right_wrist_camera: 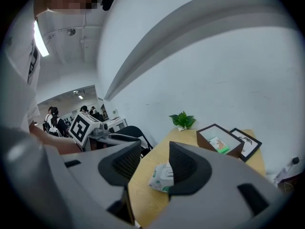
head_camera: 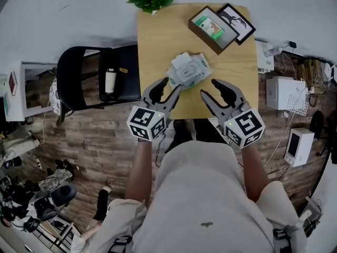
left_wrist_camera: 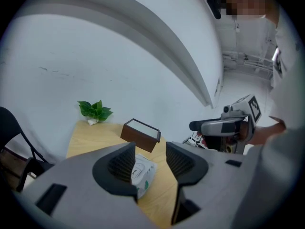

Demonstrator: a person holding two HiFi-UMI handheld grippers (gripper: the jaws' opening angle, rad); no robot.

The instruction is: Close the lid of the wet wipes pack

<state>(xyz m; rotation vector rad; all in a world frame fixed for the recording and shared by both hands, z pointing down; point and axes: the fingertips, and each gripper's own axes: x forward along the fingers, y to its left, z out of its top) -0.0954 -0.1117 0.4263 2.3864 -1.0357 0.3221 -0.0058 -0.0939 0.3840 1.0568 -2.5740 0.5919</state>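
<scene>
The wet wipes pack [head_camera: 188, 70], white with green print, lies near the middle of the wooden table [head_camera: 158, 41]. A white lid flap on its top looks raised at the far side. My left gripper [head_camera: 169, 87] hovers at the pack's near left corner, jaws open and empty. My right gripper [head_camera: 209, 88] hangs just right of the pack, over the table's front edge, also open and empty. In the left gripper view the pack [left_wrist_camera: 142, 173] shows beyond the left gripper [left_wrist_camera: 150, 156]. In the right gripper view the pack [right_wrist_camera: 162, 178] lies beyond the right gripper [right_wrist_camera: 155, 159].
A brown box [head_camera: 213, 28] with a green item inside and a framed picture [head_camera: 237, 22] sit at the table's far right. A small plant [head_camera: 152, 0] stands at the far edge. A black chair [head_camera: 97, 78] is left of the table; white devices [head_camera: 284, 93] stand on the right.
</scene>
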